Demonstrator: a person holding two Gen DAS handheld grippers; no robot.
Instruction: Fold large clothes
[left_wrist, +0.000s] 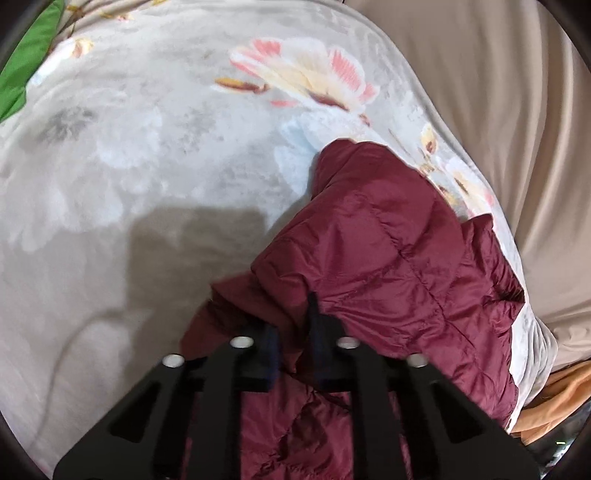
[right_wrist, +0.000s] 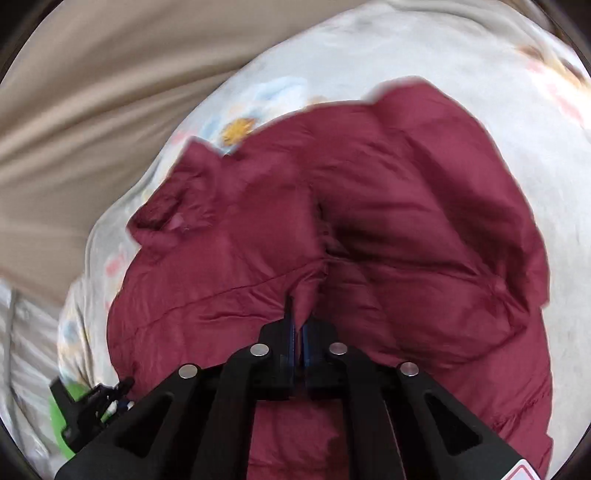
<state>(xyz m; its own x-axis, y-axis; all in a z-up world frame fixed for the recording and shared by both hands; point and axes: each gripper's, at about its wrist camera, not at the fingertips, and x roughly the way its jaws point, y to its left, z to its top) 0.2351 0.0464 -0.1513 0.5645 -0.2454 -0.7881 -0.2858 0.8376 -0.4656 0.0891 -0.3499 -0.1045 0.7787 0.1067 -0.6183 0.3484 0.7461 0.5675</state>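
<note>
Both the left gripper (left_wrist: 295, 332) and right gripper (right_wrist: 298, 325) are clamped on the jacket (left_wrist: 388, 251), blurred, lower part hidden, near the blanket's (left_wrist: 129, 166) edge

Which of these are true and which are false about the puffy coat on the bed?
1. The coat is dark red. True.
2. The coat lies on a flowery blanket. True.
3. The right tongs are wide open with nothing in them. False: they are pinched shut on a fold of the coat.
4. The left tongs hold a blue sock. False: they grip the coat.
5. A beige sheet lies beside the blanket. True.
</note>
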